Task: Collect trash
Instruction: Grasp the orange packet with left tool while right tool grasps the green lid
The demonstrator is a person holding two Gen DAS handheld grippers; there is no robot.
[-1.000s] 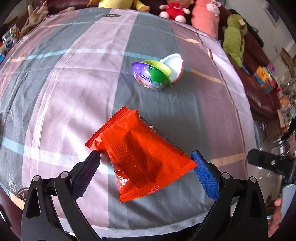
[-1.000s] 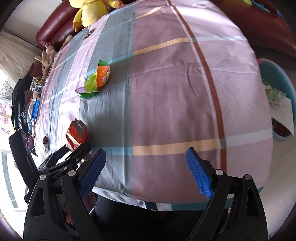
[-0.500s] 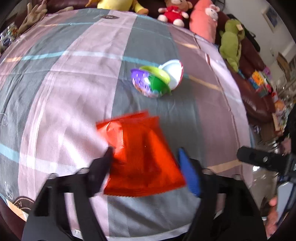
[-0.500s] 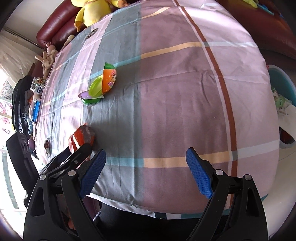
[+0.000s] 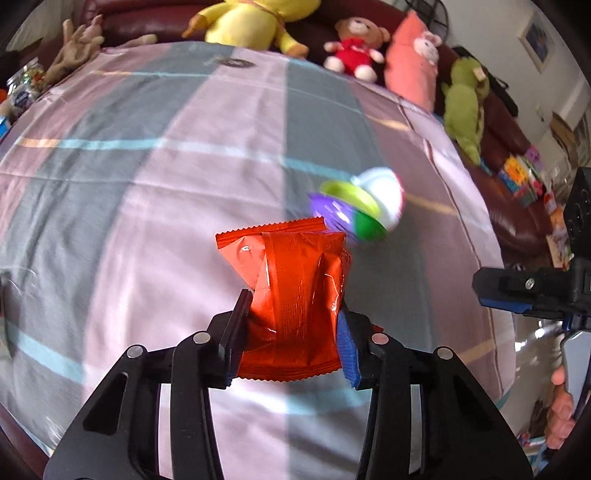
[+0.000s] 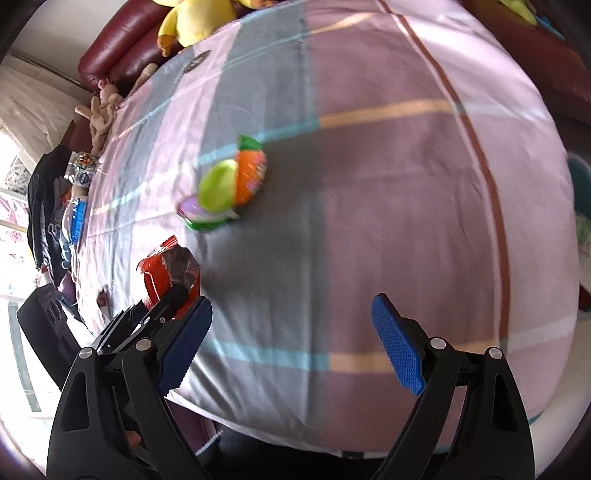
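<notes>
While the left gripper (image 5: 291, 332) has its fingers (image 5: 347, 347) pinched in tight on the red snack wrapper (image 5: 291, 291), the packet crumples between them and stands up over the plaid-covered counter (image 5: 147, 184). Just beyond the wrapper lies an opened toy capsule (image 5: 360, 212) with purple, green and white parts, blurred. The right gripper (image 6: 291, 343) hangs above the near counter edge with its fingers (image 6: 397, 345) spread wide and nothing between them. In the right wrist view the wrapper (image 6: 162, 273) shows at the left, clamped. Plush toys (image 5: 251, 22) line the sofa behind.
</notes>
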